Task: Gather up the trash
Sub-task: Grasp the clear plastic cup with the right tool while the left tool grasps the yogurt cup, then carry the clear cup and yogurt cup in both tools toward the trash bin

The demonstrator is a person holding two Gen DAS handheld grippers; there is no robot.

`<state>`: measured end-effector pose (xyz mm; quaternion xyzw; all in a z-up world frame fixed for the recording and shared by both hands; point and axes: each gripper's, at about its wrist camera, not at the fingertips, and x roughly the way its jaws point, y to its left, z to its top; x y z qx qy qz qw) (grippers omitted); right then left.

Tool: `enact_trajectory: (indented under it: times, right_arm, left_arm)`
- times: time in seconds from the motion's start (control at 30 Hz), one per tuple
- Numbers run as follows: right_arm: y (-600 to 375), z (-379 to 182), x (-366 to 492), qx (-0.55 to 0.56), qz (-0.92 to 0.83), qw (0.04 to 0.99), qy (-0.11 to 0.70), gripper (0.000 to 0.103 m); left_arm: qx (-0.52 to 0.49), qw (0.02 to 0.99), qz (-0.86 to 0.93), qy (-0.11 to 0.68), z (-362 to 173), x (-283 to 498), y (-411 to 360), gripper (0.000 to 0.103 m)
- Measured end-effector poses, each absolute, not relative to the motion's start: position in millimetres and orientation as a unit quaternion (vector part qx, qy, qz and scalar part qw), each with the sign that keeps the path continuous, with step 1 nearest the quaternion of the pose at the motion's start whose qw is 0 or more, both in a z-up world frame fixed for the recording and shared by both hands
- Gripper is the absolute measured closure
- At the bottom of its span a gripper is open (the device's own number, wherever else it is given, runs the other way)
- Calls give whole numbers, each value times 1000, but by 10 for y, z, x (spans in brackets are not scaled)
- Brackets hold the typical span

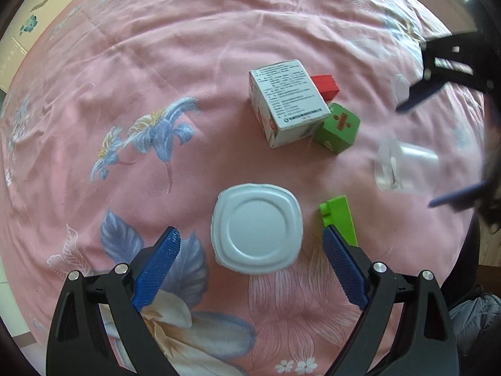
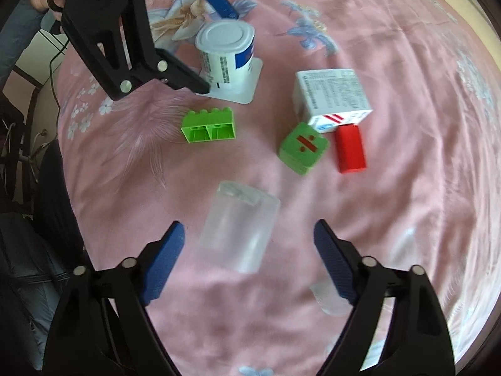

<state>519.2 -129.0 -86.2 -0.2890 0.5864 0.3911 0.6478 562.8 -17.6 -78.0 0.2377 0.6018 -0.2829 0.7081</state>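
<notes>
Clear cup (image 2: 239,230) lies between the right hand-held gripper's (image 2: 249,230) spread fingers.

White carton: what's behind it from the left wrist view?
A red block pokes out behind the white carton, partly covered. The right wrist view shows it lying flat against the carton, beside the green cube. Whatever lies under the carton is hidden.

Pink bedsheet (image 1: 156,62) with blue flowers; white yogurt cup (image 1: 257,228) with a blue label; green toy brick (image 2: 209,125); red block (image 2: 350,148); green cube (image 2: 303,148) with red division sign.
</notes>
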Motion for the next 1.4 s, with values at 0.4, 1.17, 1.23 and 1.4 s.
enact_trajectory:
  times: [0.4,1.17,1.23,1.4]
  right_arm:
    - [-1319,-1102,5261,-262,397,631,614,53]
    - [-1481,-875,4918,-305,386,635,596,54]
    - [-1491,-822,4821,-312,383,637,592,54]
    - [-1520,-672,4529,-330,380,644,577,54]
  left_arm:
    - [223,709,-277,609,-1006,5768,-83,33]
    - [266,719,-298,569,-692,5170,96,54]
    - [276,716,-309,561,-614,5008,76,54]
    - [295,715,-323,545,-468,4612,69,54]
